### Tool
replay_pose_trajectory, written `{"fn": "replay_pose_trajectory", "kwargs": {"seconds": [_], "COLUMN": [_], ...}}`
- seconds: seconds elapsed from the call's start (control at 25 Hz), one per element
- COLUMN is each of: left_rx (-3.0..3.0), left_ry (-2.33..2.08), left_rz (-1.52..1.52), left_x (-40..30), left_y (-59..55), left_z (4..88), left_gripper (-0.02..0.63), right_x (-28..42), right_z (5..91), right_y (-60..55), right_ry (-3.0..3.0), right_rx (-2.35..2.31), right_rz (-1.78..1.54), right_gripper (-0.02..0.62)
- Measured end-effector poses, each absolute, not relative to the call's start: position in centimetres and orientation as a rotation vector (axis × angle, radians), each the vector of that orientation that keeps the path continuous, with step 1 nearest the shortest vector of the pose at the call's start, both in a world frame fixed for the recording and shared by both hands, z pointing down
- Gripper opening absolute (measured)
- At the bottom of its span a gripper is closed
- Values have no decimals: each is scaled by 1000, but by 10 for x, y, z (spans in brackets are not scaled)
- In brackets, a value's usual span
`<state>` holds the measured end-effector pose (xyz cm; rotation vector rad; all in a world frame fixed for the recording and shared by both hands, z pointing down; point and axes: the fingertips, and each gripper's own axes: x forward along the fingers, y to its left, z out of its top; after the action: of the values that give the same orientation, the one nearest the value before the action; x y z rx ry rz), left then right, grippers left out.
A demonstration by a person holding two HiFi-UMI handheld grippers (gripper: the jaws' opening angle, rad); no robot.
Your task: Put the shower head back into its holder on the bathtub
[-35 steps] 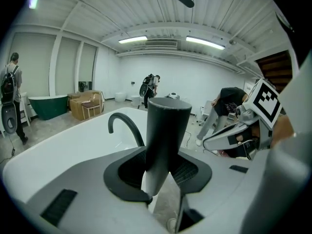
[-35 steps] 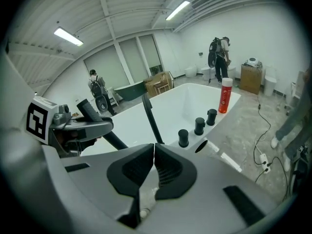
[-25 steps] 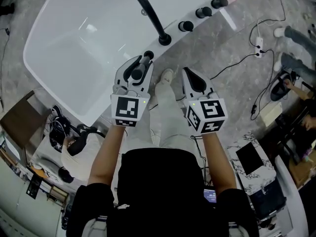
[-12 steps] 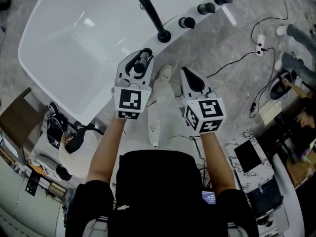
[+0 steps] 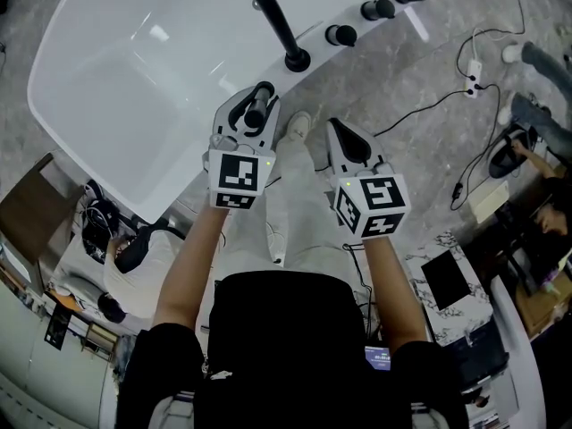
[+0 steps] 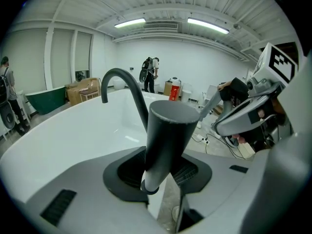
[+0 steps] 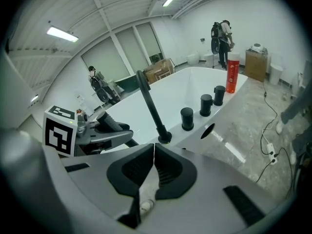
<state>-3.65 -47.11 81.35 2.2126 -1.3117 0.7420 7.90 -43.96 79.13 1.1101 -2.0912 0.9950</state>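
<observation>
I look down on a grey, stone-look floor; a big white bathtub stands right on it. The tub's wide near rim holds a few things. A black bent tap stands up from the rim; next to it are three black knobs in a row, close together but not touching; past the last knob a red bottle stands up straight at the far end. On the floor beside the tub lies a white plug strip; thin black cords snake away from it. A white shoe rests on the floor just by the tub's wall; a brown board sits by the tub's other end.
</observation>
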Motion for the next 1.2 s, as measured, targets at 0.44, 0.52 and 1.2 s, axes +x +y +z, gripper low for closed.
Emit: {"fn": "replay_pose_trajectory", "kwargs": {"seconds": [0.44,0.52,1.2], "left_rx": [2219,2228,2306], "left_ry": [-1318,-1317,-1237], "left_rz": [758,762,735], "left_x": [-35,-33,-21], "left_y": [-472,-473,-471], "left_z": [827,827,783], "left_gripper": [141,141,161], "right_x": [86,87,79], "right_z": [805,806,768], "right_y": [-434,-434,-445], "right_ry": [-2068,-2067,-2117], "right_rx": [1085,1083,1108], "right_rz": [987,991,968], "right_gripper": [25,25,25]}}
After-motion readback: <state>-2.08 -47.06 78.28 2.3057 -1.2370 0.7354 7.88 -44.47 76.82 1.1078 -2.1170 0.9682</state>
